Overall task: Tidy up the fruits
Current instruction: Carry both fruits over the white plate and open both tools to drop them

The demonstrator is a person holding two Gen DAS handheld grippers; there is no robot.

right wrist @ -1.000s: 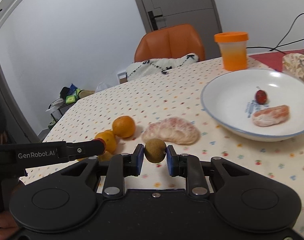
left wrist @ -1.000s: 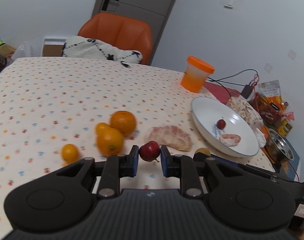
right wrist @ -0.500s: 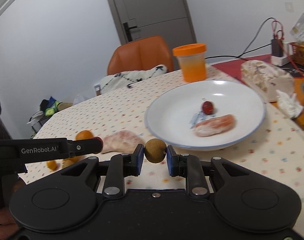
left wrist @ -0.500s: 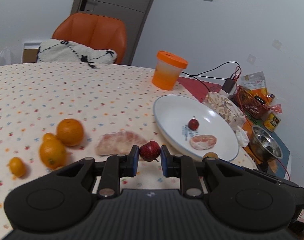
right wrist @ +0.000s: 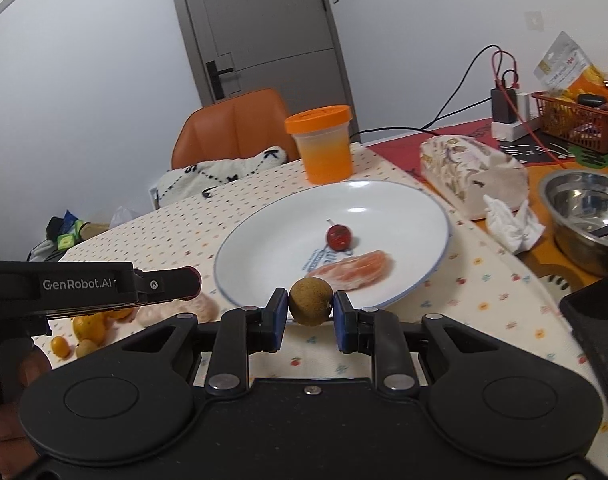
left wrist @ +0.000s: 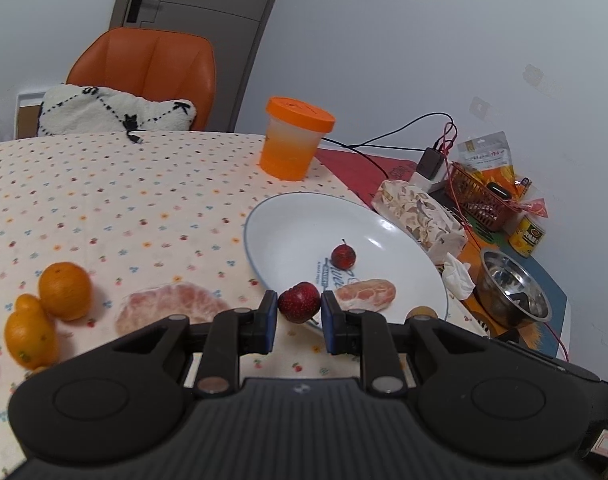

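1. The left gripper [left wrist: 299, 316] has its fingers closed on a red fruit [left wrist: 299, 302], held at the near rim of the plate [left wrist: 288, 232].
2. The right gripper [right wrist: 310, 322] has its fingers closed on a brown fruit [right wrist: 310, 306], also at the plate's near rim; whether either held fruit is past the rim is hard to judge from these angles.
3. In the plate lie a small red fruit [left wrist: 343, 256] with a stem and, just beside it, a peeled pink segment [left wrist: 365, 293].
4. A larger peeled segment [left wrist: 172, 307] lies on the bench [left wrist: 104, 200], left of the plate.
5. Further left sit two oranges [left wrist: 64, 290], touching, with smaller ones near them at the picture's edge.
6. An orange-lidded tub [left wrist: 294, 143] stands behind the plate.
7. Right of the plate are a patterned tissue pack [left wrist: 419, 212], a crumpled tissue [left wrist: 457, 277] and a steel bowl [left wrist: 513, 294].
8. In the right wrist view the left gripper's side shows at the left, with the person's hand [right wrist: 8, 412] on its handle.
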